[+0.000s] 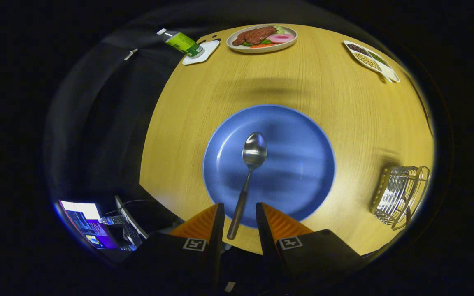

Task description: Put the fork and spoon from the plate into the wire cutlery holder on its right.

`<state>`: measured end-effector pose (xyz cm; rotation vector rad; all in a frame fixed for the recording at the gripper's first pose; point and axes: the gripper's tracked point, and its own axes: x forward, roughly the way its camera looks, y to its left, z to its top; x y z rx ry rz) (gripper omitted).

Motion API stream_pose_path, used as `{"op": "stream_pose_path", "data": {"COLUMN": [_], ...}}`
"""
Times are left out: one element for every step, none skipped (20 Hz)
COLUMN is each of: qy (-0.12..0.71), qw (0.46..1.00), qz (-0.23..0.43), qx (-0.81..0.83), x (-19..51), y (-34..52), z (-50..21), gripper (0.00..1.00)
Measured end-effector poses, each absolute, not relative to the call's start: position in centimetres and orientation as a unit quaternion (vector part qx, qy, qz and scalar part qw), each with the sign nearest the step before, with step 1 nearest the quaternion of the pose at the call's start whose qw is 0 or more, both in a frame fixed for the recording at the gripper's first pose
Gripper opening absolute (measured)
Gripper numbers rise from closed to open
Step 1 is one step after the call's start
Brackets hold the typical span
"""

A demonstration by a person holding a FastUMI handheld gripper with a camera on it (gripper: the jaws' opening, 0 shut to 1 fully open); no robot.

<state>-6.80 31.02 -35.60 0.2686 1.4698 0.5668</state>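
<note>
Claw: the claw (pixel 239 216) hung above the near rim of the plate, its two fingers apart, with the spoon's handle in the gap and neither finger visibly touching it.
Spoon: the spoon (pixel 248 176) lay on the blue plate (pixel 303 172), bowl toward the plate's middle, dark handle running back between the fingers and past the rim.
Handling: it looked light, stiff and slippery at the metal bowl; the darker handle seemed the better place to pinch, near its middle.
Holder: the wire cutlery holder (pixel 401 193) stood on the bench (pixel 335 107) to the plate's right, well apart; its contents could not be told.
Beyond: a plate of food (pixel 261 38), a bottle (pixel 181 42) and a divided dish (pixel 370 61) sat at the far side.
</note>
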Motion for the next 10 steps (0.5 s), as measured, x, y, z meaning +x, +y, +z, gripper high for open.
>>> {"op": "stream_pose_path", "data": {"qy": [0.662, 0.664, 0.667, 0.669, 0.670, 0.672, 0.676, 0.679, 0.682, 0.684], "qw": [0.698, 0.698, 0.697, 0.698, 0.699, 0.697, 0.696, 0.693, 0.692, 0.692], "qz": [0.248, 0.243, 0.238, 0.233, 0.228, 0.225, 0.222, 0.221, 0.217, 0.209], "qx": [0.117, 0.115, 0.112, 0.108, 0.106, 0.104, 0.102, 0.099, 0.095, 0.095], "x": [-6.7, -6.7, -6.7, -6.6, -6.5, -6.6, -6.7, -6.9, -6.9, -6.9], "y": [31.5, 31.9, 32.2, 32.4, 32.6, 32.9, 33.0, 33.2, 33.3, 33.3], "z": [-36.4, -37.1, -37.8, -38.5, -39.1, -39.5, -39.8, -40.3, -40.6, -41.4], "gripper": [0.49, 0.49, 0.49, 0.49, 0.49, 0.49, 0.49, 0.49, 0.49, 0.32]}}
